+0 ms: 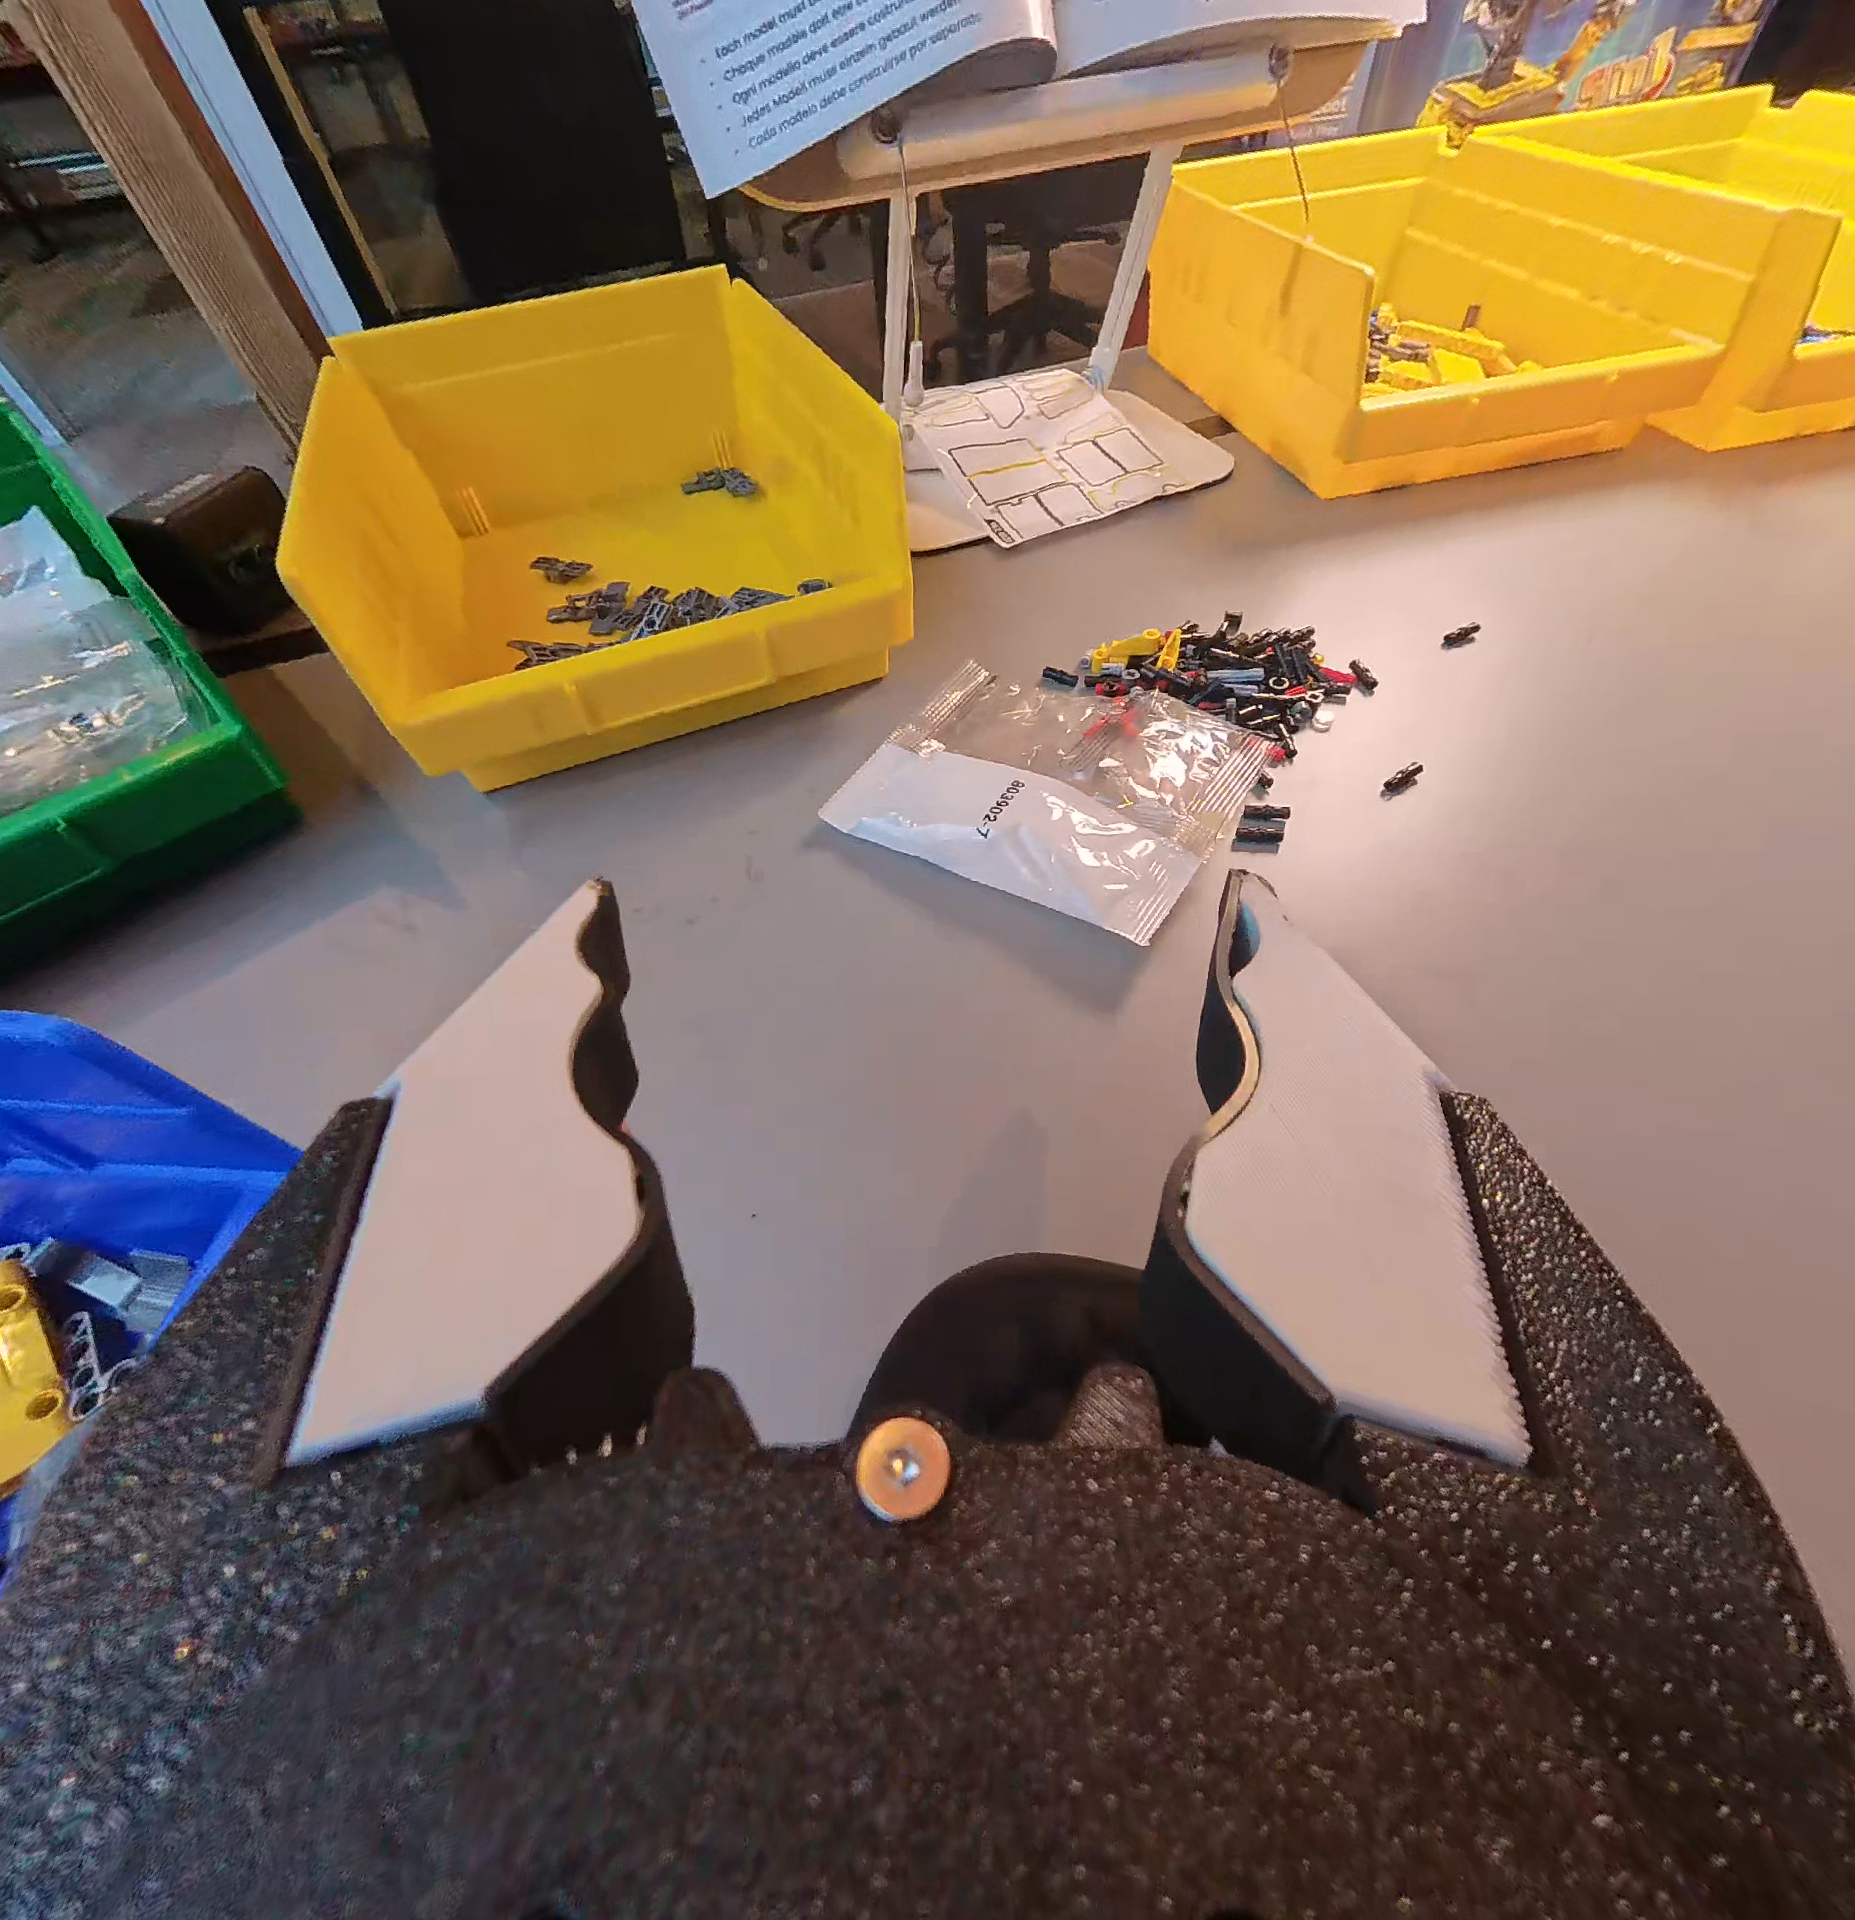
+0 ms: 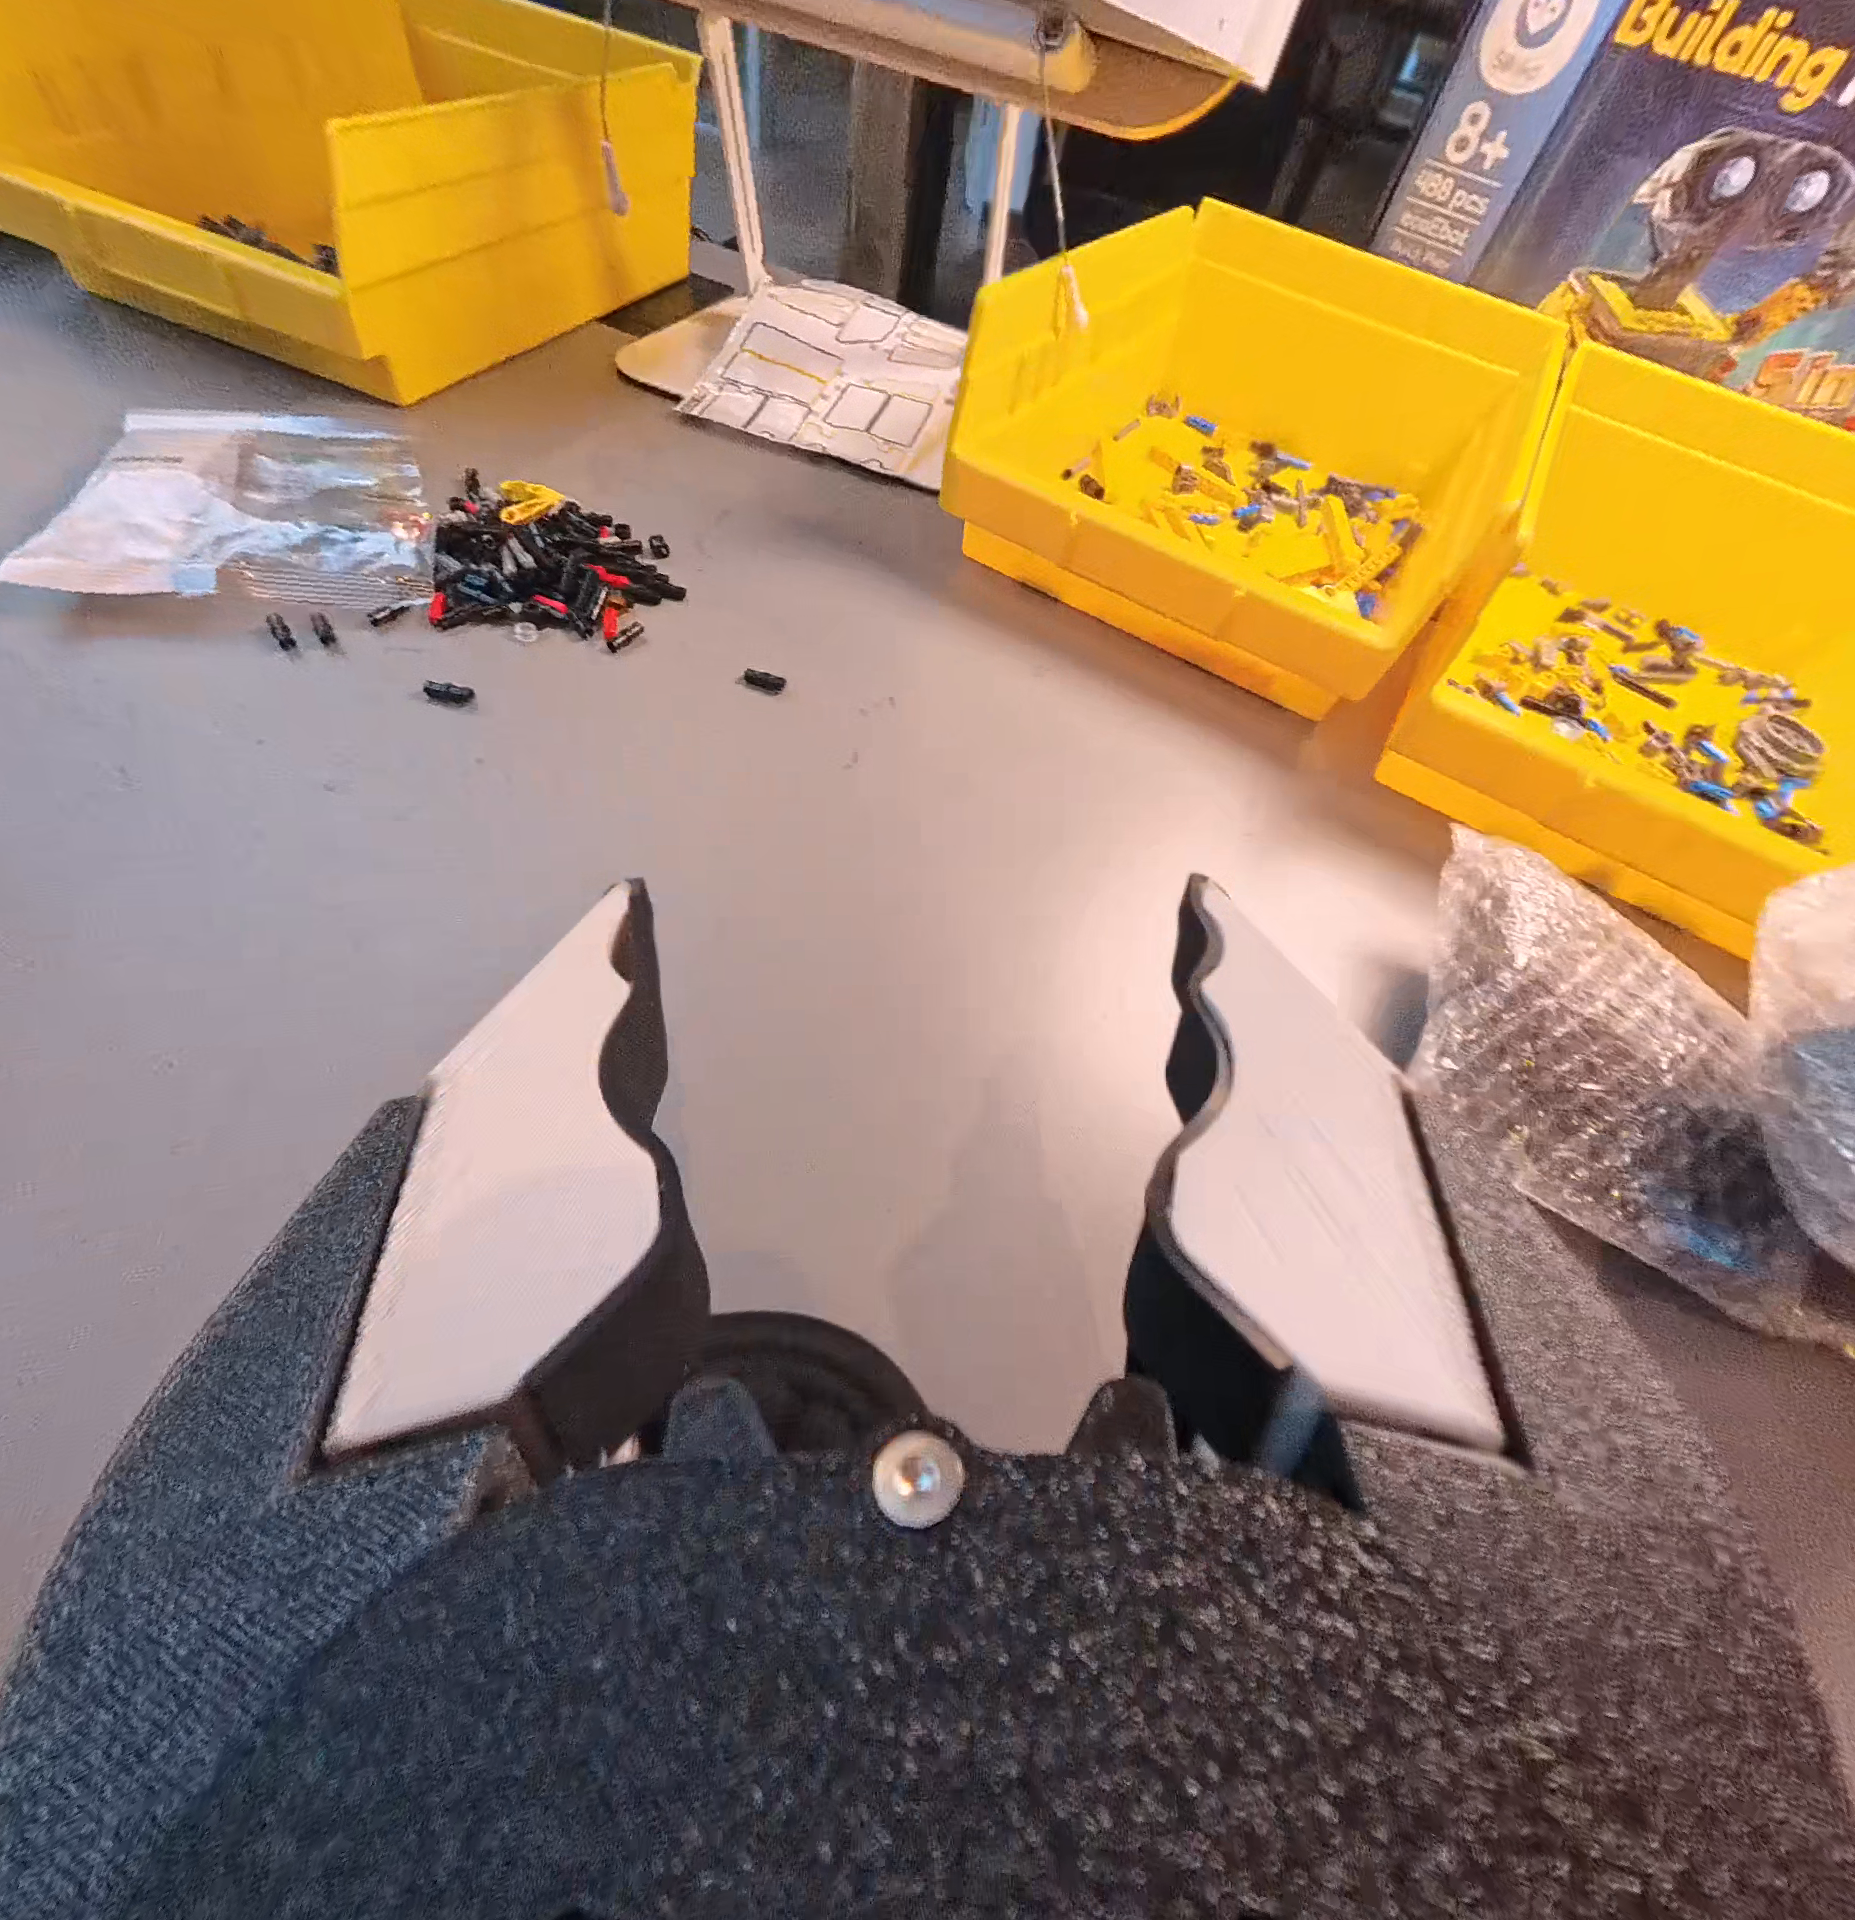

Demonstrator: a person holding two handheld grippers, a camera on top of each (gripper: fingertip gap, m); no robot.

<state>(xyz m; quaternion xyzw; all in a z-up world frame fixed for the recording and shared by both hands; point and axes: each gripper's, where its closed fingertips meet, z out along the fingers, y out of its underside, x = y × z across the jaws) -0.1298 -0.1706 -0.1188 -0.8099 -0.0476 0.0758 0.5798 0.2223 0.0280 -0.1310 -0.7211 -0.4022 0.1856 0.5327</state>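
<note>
**Two hand-held grippers over a grey worktable with sorting bins**

- Left gripper [image 1: 918,894]: jaws spread wide, nothing between them, above bare grey table [image 1: 902,1091].
- Right gripper [image 2: 912,894]: jaws likewise wide apart and empty, above the same table.
- Just ahead of the left gripper: clear plastic bag [image 1: 1058,800], flat, with a few red pieces inside; touching its far edge, a pile of small parts [image 1: 1224,675], mostly black with some red and yellow. Stray black pins lie around it.
- Left of the bag: yellow bin [image 1: 590,540] with dark grey parts.
- Behind: white stand [image 1: 1006,125] carrying an open booklet, cut off at the top; a printed sheet [image 1: 1068,457] on its foot.
- Right side: two yellow bins [image 2: 1214,499] of mixed small parts; bubble-wrapped bundles [image 2: 1629,1091], contents not discernible; printed box [image 2: 1681,156], partly out of frame.
- Left edge: green bin [image 1: 102,727] holding plastic bags; blue bin [image 1: 71,1143], mostly hidden by the gripper body.
- Room beyond: dim, blurred.
</note>
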